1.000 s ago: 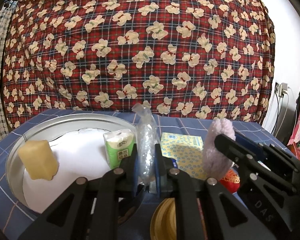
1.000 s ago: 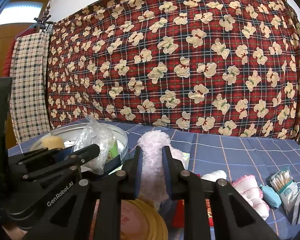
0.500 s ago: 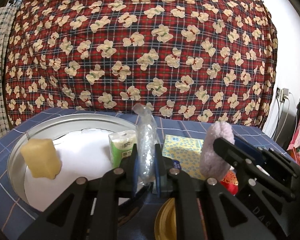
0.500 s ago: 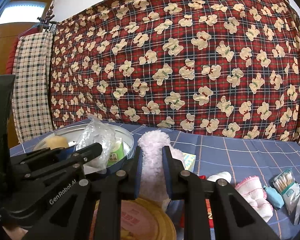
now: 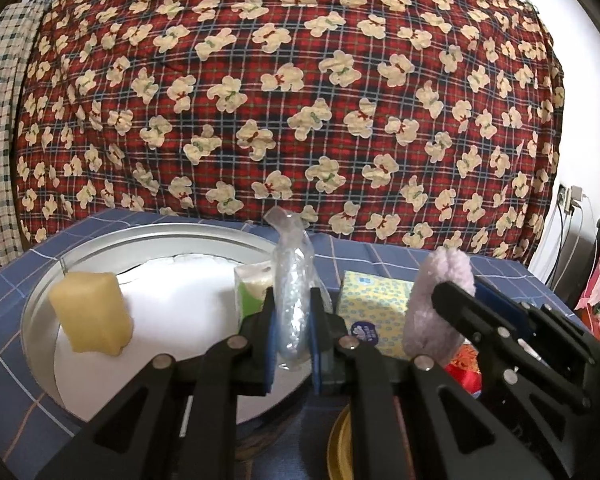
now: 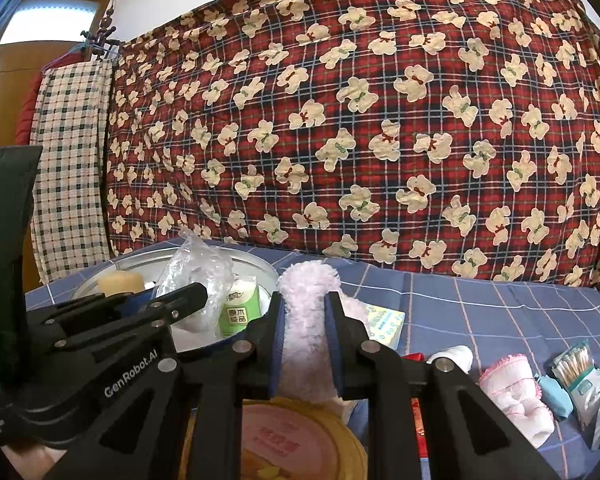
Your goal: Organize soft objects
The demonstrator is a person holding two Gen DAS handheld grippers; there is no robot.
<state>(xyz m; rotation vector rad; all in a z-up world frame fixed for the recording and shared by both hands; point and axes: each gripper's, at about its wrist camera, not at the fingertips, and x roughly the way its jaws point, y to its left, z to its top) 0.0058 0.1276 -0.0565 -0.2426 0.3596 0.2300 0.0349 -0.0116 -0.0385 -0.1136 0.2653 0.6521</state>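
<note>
**Both grippers loaded above the near edge of the table**

Jaws of the left gripper (image 5: 292, 344) are pinched on a clear plastic bag (image 5: 293, 284), which stands upright between them, over the near right rim of the round metal tray (image 5: 40, 300). Jaws of the right gripper (image 6: 306, 344) are clamped on a fluffy pale pink item (image 6: 308, 320), held upright just right of the tray. Inside the tray: a yellow sponge (image 5: 90, 314) at left, a green tissue pack (image 5: 252, 290) at right. A yellow patterned packet (image 5: 374, 308) lies on the blue checked cloth (image 6: 500, 308) between tray and pink item. Farther right lie a pink knitted piece (image 6: 514, 392) and a cotton swab pack (image 6: 576, 372).
</note>
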